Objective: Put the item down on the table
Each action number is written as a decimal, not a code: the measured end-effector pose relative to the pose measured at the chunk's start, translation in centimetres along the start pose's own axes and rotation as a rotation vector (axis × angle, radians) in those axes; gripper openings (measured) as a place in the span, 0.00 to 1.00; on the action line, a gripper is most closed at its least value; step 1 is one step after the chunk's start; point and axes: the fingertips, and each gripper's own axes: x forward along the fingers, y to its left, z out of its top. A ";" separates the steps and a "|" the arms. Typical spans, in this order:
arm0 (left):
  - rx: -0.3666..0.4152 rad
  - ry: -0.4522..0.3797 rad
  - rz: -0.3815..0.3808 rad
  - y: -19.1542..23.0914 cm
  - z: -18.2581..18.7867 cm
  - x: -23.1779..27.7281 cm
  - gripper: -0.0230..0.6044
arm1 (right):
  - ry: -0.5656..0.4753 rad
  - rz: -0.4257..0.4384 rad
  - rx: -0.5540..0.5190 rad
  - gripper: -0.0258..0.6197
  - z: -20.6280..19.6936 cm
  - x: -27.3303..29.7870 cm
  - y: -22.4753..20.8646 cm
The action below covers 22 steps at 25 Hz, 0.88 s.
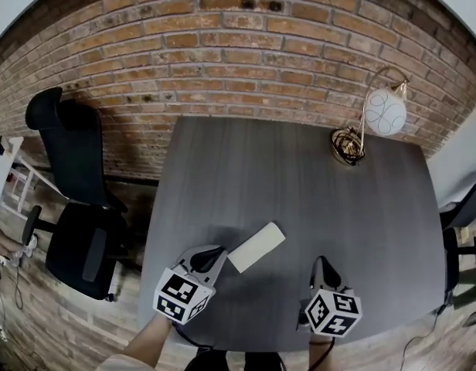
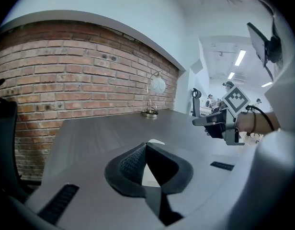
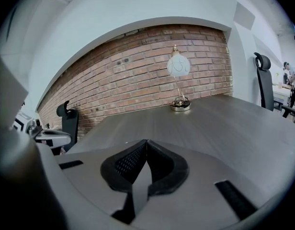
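Left gripper point(image 1: 220, 251) sat nearest, low at the surface's point(image 1: 284, 176) front edge; fingers point(image 2: 130, 163) were closed on one end of a pale flat card point(image 1: 256, 247). The card stuck out diagonally toward the surface's middle; couldn't tell if it touched. Right gripper point(image 1: 321, 262) was beside it, well apart, fingers point(image 3: 130, 163) together, nothing in them. Lamp point(image 1: 383, 113) stood at the far right corner.
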 end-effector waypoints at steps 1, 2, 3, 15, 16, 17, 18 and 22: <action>-0.010 -0.009 0.018 0.1 0.3 -0.5 0.06 | -0.006 0.007 -0.008 0.09 0.5 -0.2 0.3; -0.017 -0.019 0.039 0.3 0.7 -1.0 0.06 | -0.012 0.015 -0.015 0.09 0.9 -0.3 0.6; -0.023 -0.029 0.061 0.6 1.1 -1.5 0.06 | -0.019 0.022 -0.023 0.09 1.5 -0.5 0.9; -0.173 -0.324 0.381 4.2 8.7 -7.5 0.06 | -0.123 0.121 -0.136 0.09 8.1 -1.6 4.5; -0.173 -0.342 0.405 4.4 9.3 -7.8 0.06 | -0.135 0.130 -0.145 0.09 8.6 -1.5 4.8; -0.170 -0.359 0.428 4.5 9.9 -8.1 0.06 | -0.147 0.138 -0.153 0.09 9.2 -1.5 5.2; -0.170 -0.373 0.449 4.6 10.6 -8.4 0.06 | -0.159 0.146 -0.160 0.09 9.8 -1.5 5.5; -0.208 -0.406 0.503 5.1 12.2 -9.5 0.06 | -0.199 0.177 -0.183 0.09 11.7 -2.1 7.0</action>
